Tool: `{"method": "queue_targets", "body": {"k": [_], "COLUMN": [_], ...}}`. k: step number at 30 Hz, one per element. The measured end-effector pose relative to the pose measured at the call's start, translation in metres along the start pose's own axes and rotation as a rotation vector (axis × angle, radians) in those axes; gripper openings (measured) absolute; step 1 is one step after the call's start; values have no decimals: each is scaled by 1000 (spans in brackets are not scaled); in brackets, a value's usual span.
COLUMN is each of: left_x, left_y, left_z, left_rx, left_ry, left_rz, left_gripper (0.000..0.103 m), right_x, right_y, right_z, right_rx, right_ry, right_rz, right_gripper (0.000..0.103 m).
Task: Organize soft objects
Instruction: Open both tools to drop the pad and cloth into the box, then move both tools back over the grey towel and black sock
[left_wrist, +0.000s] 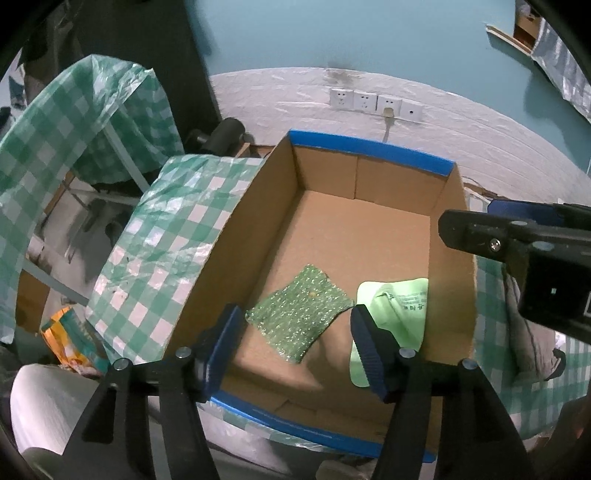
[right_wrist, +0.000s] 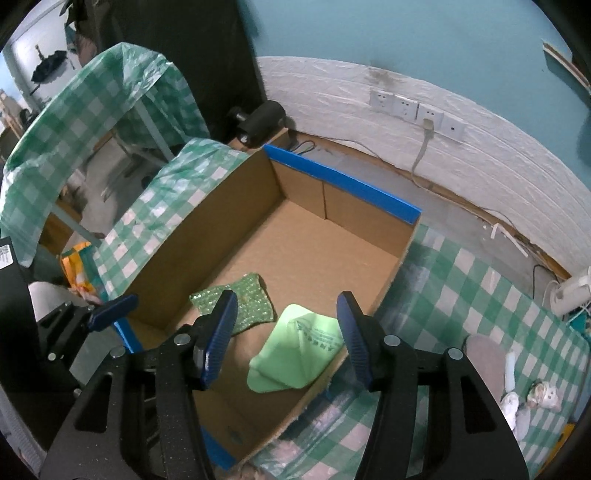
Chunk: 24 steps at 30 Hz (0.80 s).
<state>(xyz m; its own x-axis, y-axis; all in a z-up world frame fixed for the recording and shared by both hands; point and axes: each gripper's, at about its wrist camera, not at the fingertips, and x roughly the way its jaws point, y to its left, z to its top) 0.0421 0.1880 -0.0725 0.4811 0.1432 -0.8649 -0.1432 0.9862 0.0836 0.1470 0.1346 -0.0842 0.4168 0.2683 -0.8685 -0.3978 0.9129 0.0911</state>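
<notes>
left wrist view: a brown corrugated cardboard box (left_wrist: 369, 236) with blue-taped rims holds a glittery green scrub pad (left_wrist: 299, 317) on its floor, with a smooth pale green pouch (left_wrist: 395, 314) just beside it. the left tongs (left_wrist: 295, 350) hang spread and empty above the box's near rim.

right wrist view: the right tongs (right_wrist: 288, 336) hover spread over the pouch (right_wrist: 295, 350) inside the box (right_wrist: 314, 251); a checkered plastic cloth (right_wrist: 480, 295) lies beside the box.

Wall sockets (right_wrist: 417, 110), perhaps a kettle (right_wrist: 570, 293)

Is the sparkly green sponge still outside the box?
No, the sparkly green sponge lies flat on the floor of the cardboard box, next to the light green cloth.
</notes>
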Motion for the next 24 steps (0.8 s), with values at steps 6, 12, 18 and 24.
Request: {"method": "queue_targets", "body": {"k": [6,12,18,24], "left_x": [-7,-14,-18,-26], "left_y": [-10,-22,-35,-57], "left_z": [1,1,1,1], "left_rx": [29,60,88,127], "left_ry": [-22,-42,-51,-66], "left_rz": [-2,-5,-23,-35], "left_gripper": [64,67,67,70], "right_x": [-12,-25,-37,-47], "right_y": [-12,-30,-51,-72], "right_z": [-7,-16,-29,-43], "right_rx": [17,38,67,94], "right_ry": [-14,-25,-32,-34], "right_rz": [-4,-17,-30,-45], "right_gripper": [58,58,58,58]}}
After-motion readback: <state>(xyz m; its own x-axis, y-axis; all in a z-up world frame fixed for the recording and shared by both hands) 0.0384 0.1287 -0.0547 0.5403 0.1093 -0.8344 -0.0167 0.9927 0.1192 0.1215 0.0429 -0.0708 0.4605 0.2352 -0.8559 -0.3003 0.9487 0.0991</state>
